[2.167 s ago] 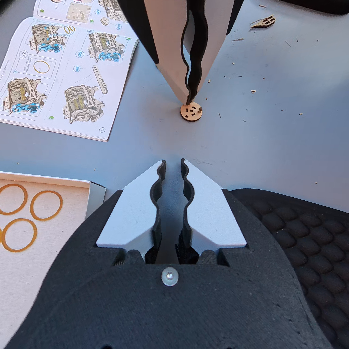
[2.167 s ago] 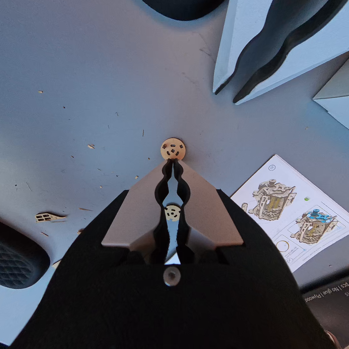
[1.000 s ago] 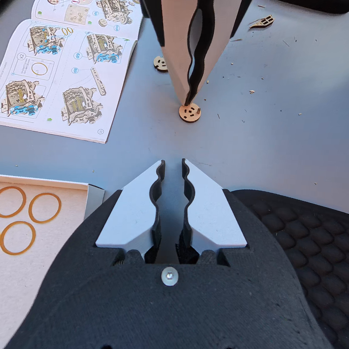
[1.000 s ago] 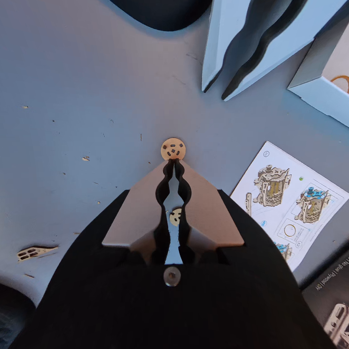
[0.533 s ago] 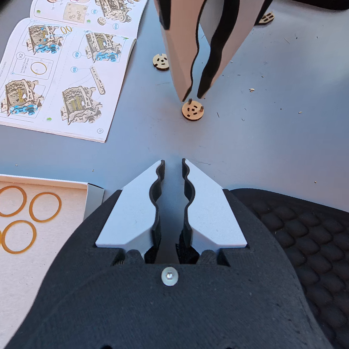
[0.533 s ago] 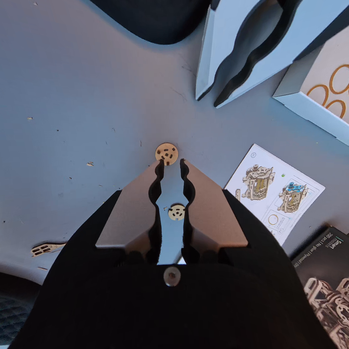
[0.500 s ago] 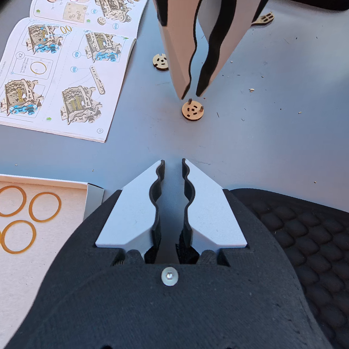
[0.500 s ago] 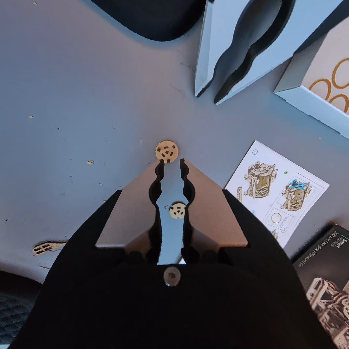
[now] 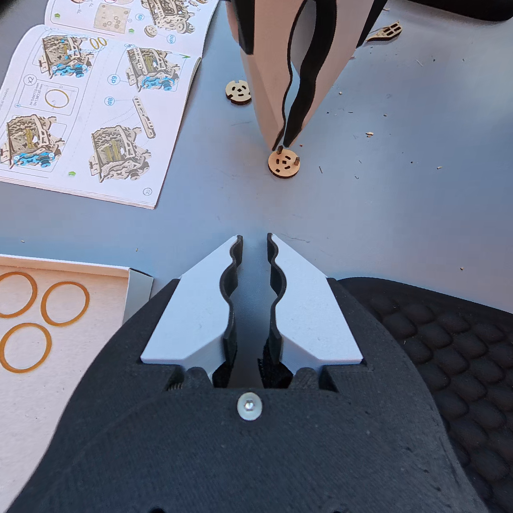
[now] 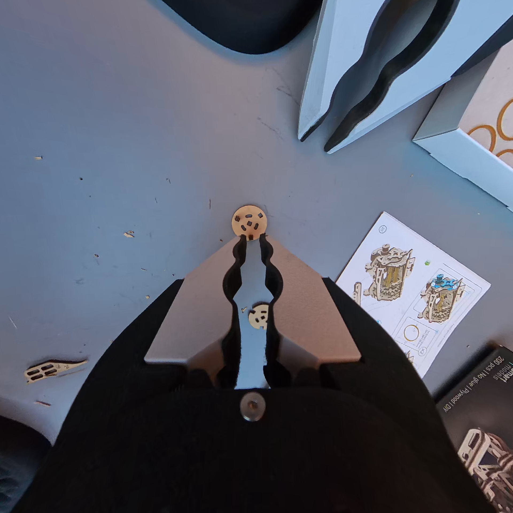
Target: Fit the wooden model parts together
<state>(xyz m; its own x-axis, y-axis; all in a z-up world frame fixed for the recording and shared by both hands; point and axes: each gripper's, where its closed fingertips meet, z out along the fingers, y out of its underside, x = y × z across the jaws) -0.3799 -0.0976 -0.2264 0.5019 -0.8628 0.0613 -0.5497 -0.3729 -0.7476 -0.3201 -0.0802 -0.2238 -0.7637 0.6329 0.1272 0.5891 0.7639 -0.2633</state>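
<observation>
A round wooden disc (image 9: 283, 163) with slots lies flat on the grey table, with two short dark pegs standing in it. It also shows in the right wrist view (image 10: 249, 220). My right gripper (image 10: 252, 237) points down at the disc's edge. Its jaws are a narrow gap apart on either side of one peg (image 9: 279, 150), and I see no squeeze on it. A second slotted disc (image 9: 238, 91) lies loose beside it and shows between the right fingers (image 10: 259, 319). My left gripper (image 9: 254, 238) is open and empty, well short of the disc.
An open instruction booklet (image 9: 83, 97) lies at the left. A white box (image 9: 133, 280) holds rubber bands (image 9: 65, 303). A black padded mat (image 9: 444, 347) lies at the right. A small slotted wooden piece (image 10: 52, 370) and a dark kit box (image 10: 483, 416) lie nearby. Wood crumbs are scattered about. My right fingertips sit around 7 centimetres from my left ones.
My right gripper, shut at the disc a second ago, opened and lifted off, leaving a peg standing. It has now come back down with narrower jaws around that peg. The left gripper stayed still.
</observation>
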